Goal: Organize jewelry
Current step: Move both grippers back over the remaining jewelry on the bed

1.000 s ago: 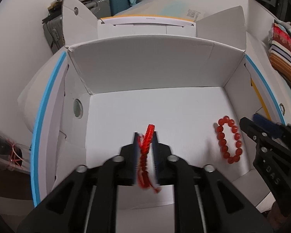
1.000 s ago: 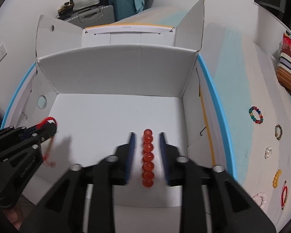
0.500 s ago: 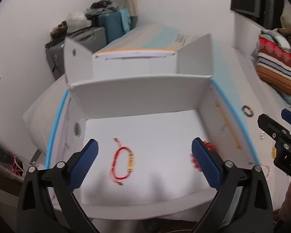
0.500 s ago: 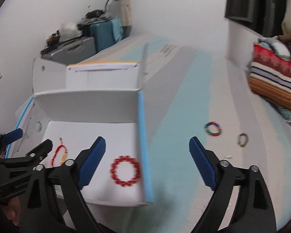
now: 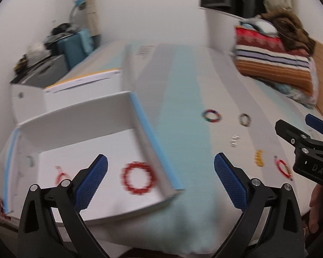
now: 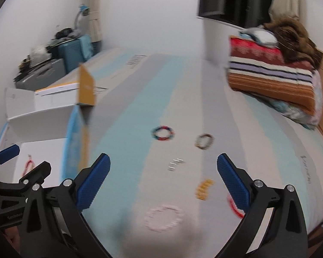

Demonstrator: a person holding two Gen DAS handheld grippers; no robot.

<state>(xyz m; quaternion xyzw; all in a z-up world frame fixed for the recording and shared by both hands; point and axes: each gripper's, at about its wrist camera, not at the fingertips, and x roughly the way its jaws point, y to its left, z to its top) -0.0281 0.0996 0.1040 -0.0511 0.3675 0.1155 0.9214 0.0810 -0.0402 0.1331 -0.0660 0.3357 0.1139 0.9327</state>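
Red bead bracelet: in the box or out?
In. The red bead bracelet lies on the white box floor, near its blue-edged right wall.

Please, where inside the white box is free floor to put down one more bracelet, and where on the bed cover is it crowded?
Inside the white box, the floor toward the back wall, behind the red bead bracelet and the red cord bracelet, is bare. On the bed cover, the blue stripe beside the box is free; right of it, around the multicolour bracelet and the yellow beads, pieces cluster.
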